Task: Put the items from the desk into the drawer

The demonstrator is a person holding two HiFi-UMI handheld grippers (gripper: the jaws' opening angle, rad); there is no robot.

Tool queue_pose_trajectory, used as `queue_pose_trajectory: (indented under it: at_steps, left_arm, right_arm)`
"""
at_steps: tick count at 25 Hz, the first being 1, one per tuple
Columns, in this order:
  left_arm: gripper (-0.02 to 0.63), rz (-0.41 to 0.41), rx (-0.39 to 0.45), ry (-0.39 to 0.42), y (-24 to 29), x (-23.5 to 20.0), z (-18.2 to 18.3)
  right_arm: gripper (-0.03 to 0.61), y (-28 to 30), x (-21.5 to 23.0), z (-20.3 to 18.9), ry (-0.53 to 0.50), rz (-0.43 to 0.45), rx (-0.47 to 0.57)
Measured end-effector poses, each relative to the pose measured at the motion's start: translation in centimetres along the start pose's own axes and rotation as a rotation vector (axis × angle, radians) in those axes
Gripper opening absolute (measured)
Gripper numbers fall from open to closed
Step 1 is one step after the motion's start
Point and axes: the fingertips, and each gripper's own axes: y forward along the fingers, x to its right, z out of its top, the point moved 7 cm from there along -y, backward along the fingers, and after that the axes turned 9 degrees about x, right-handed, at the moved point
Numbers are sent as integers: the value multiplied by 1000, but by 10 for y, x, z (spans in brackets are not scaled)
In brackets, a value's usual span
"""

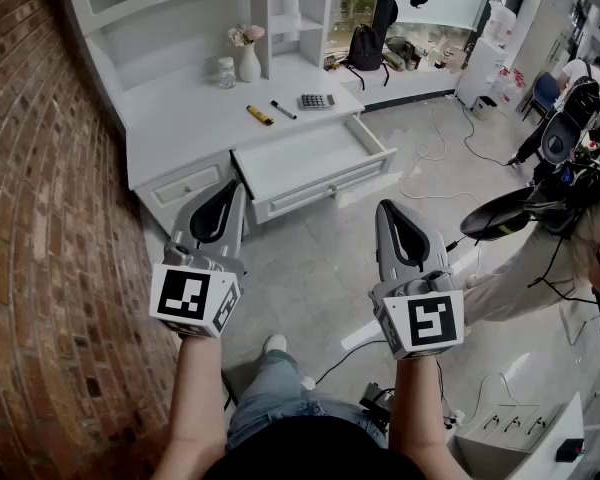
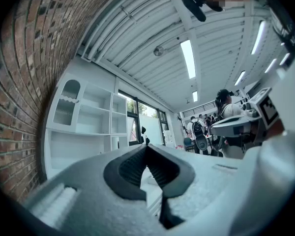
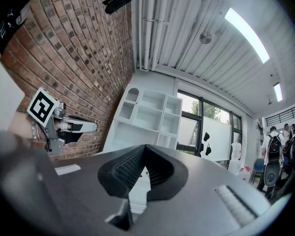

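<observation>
Only the head view shows the open drawer (image 1: 305, 158) and calculator (image 1: 316, 101). Their own views show left gripper (image 2: 146, 146) and right gripper (image 3: 144, 147) closed, empty.

Desk (image 1: 180, 118) is upper left of the frame, with the brick wall (image 1: 40, 218) along its left. The drawer (image 1: 310, 163) sticks out of its front, about centre. On the desk behind the drawer, left to right: marker (image 1: 260, 115), pen (image 1: 283, 110), calculator (image 1: 316, 101). Jar (image 1: 226, 72) and vase (image 1: 249, 63) stand further back, jar on the left. My left gripper (image 1: 228, 190) and right gripper (image 1: 388, 208) sit below the drawer.
</observation>
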Motion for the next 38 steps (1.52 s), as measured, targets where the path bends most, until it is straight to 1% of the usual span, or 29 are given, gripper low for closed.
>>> queue_pose_trajectory:
  at_steps: [3, 8, 10, 12, 13, 14, 15, 16, 19, 20, 25, 27, 30, 33, 35, 38]
  left_arm:
    - [-2, -1, -3, -7, -4, 7, 0]
    - [-2, -9, -11, 7, -9, 13, 3]
    - [-2, -13, -15, 10, -10, 13, 3]
    - [-2, -15, -19, 11, -10, 12, 3]
    - [-2, -14, -21, 10, -10, 10, 3]
    - [-2, -13, -23, 8, -9, 9, 3]
    - [-2, -12, -24, 5, -8, 6, 2]
    - [-2, -13, -26, 3, -6, 4, 1]
    - [-2, -26, -29, 1, 3, -3, -2]
    - [-2, -32, -29, 3, 7, -5, -4]
    - [-2, -46, -33, 1, 27, -21, -13]
    - [-2, -47, -33, -2, 37, -32, -17]
    - [-2, -49, -33, -15, 55, -52, -26]
    - [-2, -52, -28, -26, 73, -72, -35]
    - [-2, -65, -24, -28, 85, -85, -42]
    - [-2, -90, -29, -28, 100, -101, -51]
  right_arm:
    - [9, -8, -2, 1, 4, -3, -10]
    - [9, -15, -2, 4, 18, -26, -6]
    - [9, -16, -1, 3, 41, -45, -1]
    - [12, -15, -1, 1, 86, -40, 9]
    - [43, -13, -2, 0, 106, -21, 8]
    - [185, -9, -3, -1, 120, 0, 3]
    - [295, -5, -3, -3, 128, 14, -6]
    - [362, -1, -4, -5, 134, 17, -19]
    - [496, 11, -3, -8, 168, -7, -36]
    - [515, 15, -1, -8, 178, -18, -31]
    - [560, 38, 8, -16, 169, -62, -20]
    - [559, 50, 12, -22, 163, -78, -32]
    - [550, 71, 15, -31, 151, -95, -49]
    - [535, 95, 15, -38, 135, -94, -63]
    - [528, 111, 17, -45, 127, -103, -67]
    - [499, 134, 16, -53, 124, -110, -79]
